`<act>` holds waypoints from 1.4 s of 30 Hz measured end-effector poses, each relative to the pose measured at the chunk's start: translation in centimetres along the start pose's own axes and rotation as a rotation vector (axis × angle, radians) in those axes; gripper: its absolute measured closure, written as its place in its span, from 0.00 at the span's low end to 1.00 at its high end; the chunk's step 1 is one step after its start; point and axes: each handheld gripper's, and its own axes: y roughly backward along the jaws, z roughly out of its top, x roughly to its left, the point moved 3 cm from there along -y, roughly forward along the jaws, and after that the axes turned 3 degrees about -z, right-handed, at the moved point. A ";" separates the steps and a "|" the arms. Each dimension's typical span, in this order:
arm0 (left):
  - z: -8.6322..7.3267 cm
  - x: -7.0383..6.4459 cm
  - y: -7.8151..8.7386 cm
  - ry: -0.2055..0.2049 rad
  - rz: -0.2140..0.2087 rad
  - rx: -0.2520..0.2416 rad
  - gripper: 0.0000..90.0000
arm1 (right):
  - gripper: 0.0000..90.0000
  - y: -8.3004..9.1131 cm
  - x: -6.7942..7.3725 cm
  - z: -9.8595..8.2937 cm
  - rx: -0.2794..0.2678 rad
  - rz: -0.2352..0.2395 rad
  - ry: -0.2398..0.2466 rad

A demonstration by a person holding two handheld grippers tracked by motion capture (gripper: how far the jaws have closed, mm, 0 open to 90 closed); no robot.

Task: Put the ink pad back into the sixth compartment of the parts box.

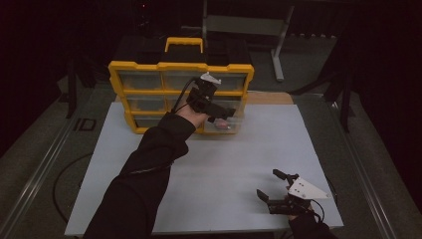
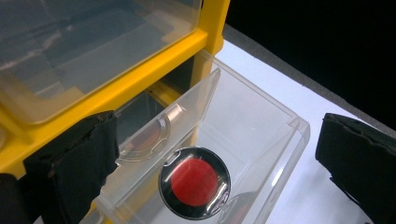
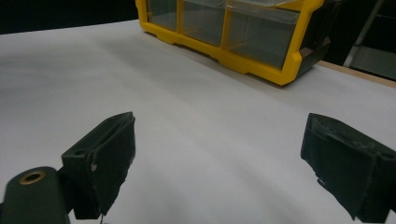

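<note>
Seen from above: a white table (image 1: 209, 164) in a dark room, with a yellow organiser cabinet (image 1: 180, 69) of clear drawers standing at the far edge, a yellow carry handle on top. Left gripper (image 1: 219, 112) held out at the end of a black-sleeved arm, up against the cabinet's lower right corner, over a clear drawer (image 1: 226, 124) pulled partway out of the frame. Right gripper (image 1: 271, 186) resting low near the table's front right corner, well apart from the cabinet, grey three-cornered plate on top.

Along the left gripper (image 2: 219, 154): jaws spread wide, gripping nothing, one on each side of the pulled-out clear drawer (image 2: 261, 121). Lying inside that drawer, a round disc (image 2: 194, 182) with a red centre and dark rim under glossy clear plastic.

Along the right gripper (image 3: 219, 163): jaws likewise parted and empty above bare white tabletop (image 3: 187, 112), the yellow cabinet (image 3: 261, 56) farther off.
</note>
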 end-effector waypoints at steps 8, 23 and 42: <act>-0.4 -0.1 0.7 0.004 0.009 -0.012 0.00 | 0.11 0.0 0.0 0.0 -0.002 -0.002 0.003; -2.4 0.0 2.8 -0.008 0.003 -0.044 0.00 | 0.11 0.0 0.0 0.0 0.000 -0.006 -0.003; -6.6 0.3 4.9 0.015 -0.045 -0.072 0.00 | 0.11 0.0 0.0 -0.1 0.004 -0.007 0.001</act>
